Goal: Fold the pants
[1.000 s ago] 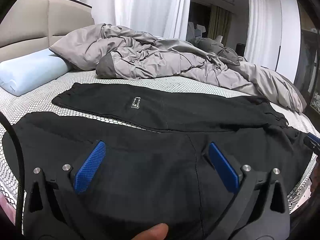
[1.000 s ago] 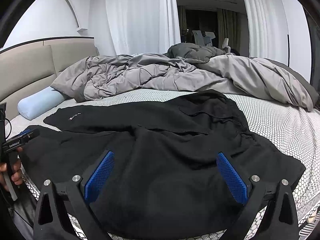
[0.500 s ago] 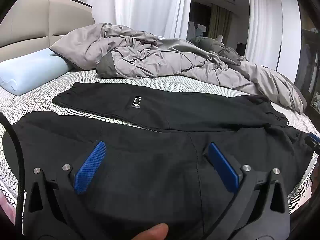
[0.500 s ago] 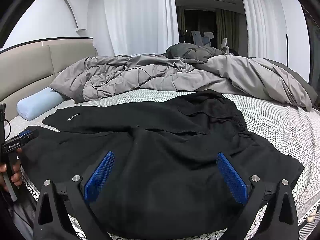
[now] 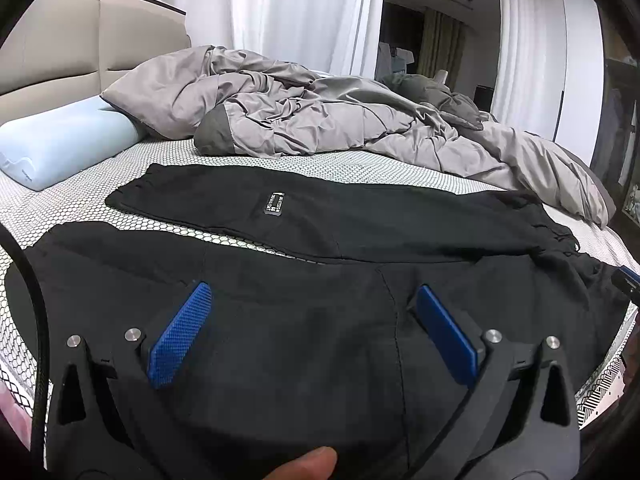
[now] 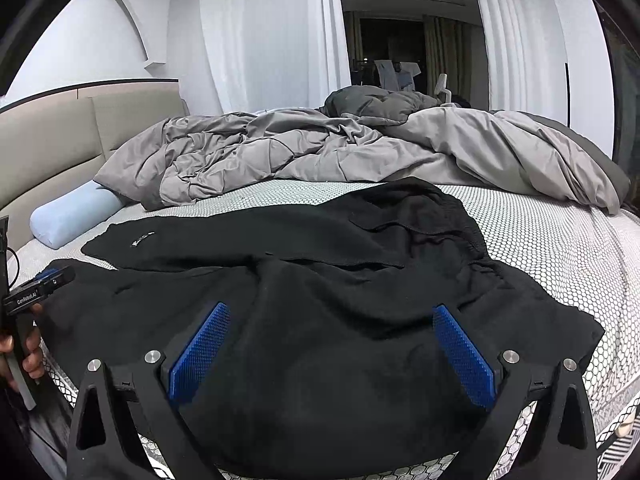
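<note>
black pants [image 5: 320,232] spread on the bed [image 6: 560,248]
left hand-held gripper [image 5: 312,304] and right hand-held gripper [image 6: 330,320] both wide apart, gripping nothing, above the pants.

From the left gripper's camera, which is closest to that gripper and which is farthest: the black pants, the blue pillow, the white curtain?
1. Black pants: right under the open left gripper.
2. Blue pillow: far left, at the headboard.
3. White curtain: behind the bed, farthest.

Black fabric pants [image 5: 360,232] across frame centre on a white honeycomb-patterned bed sheet [image 5: 360,166]; crumpled grey duvet [image 5: 320,120] above, pale blue pillow [image 5: 60,146] at left.
</note>
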Motion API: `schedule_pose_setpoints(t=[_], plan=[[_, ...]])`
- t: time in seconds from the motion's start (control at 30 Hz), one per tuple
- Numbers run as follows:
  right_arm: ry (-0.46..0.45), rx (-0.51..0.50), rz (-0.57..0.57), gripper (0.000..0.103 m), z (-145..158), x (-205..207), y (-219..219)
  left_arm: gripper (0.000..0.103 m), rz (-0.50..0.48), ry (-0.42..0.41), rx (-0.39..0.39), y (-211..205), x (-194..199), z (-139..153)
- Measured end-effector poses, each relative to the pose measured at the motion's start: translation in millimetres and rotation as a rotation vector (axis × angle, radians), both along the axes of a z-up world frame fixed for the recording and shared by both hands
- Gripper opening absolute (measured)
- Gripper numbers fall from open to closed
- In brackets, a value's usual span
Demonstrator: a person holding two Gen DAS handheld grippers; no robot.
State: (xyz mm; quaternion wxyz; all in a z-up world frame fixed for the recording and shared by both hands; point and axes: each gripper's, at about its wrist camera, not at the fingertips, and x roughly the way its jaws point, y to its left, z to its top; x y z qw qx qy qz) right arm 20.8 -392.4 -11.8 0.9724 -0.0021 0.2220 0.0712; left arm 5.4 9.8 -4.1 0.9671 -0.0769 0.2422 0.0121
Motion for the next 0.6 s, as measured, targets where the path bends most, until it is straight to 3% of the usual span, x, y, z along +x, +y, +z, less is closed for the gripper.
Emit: schedule_pose_setpoints(t=[0.6], plan=[[0.004,0.000,-0.006,0.103,-1.8,0.8,-1.5,0.102,0.006,-0.003,-0.002,3.2,0.8,-1.3]])
